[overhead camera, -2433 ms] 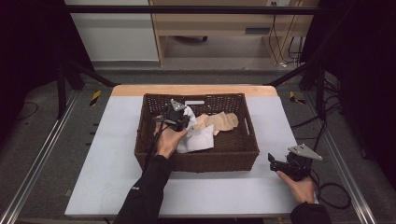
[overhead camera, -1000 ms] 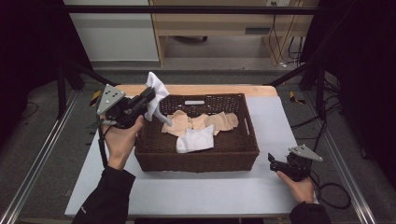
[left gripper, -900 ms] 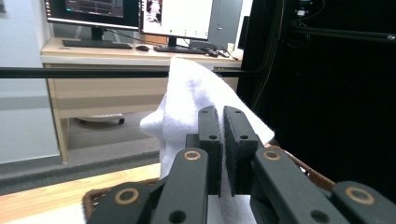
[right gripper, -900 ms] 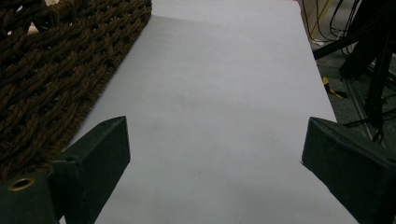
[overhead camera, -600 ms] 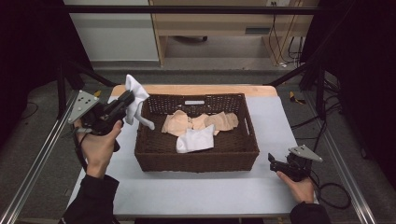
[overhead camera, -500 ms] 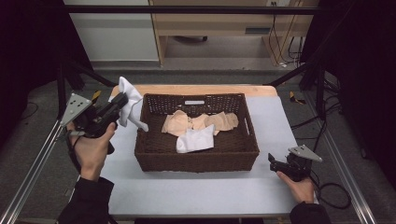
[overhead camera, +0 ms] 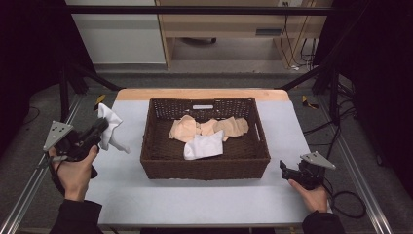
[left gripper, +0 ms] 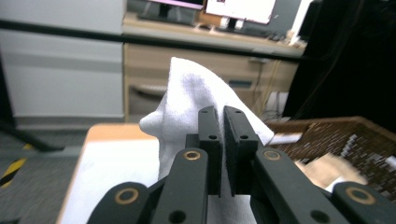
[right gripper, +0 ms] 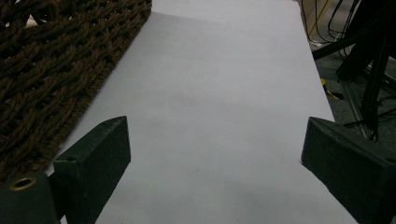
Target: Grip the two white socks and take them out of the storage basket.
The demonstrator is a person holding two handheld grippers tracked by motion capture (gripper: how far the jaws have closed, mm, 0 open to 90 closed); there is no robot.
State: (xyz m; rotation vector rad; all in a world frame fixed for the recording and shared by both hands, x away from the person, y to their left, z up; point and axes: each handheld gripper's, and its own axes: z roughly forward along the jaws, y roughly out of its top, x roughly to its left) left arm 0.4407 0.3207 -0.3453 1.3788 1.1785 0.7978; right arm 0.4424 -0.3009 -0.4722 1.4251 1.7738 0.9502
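Pale surface [overhead camera: 204,200] carries a wicker basket [overhead camera: 204,163] of socks. Left gripper [overhead camera: 100,129] jaws are clamped on a white sock [overhead camera: 111,127], which hangs clear beyond them, left of the basket, apparently for set-down. Right gripper [overhead camera: 285,169] jaws stand wide, empty.

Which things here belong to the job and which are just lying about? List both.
In the job:
- white sock, clamped in the left tongs, off the basket's left side
- basket
- white sock in the basket
- beige socks

Lying about:
- right tongs, open, idle on the table
- yellow-black tape on the floor
- cables
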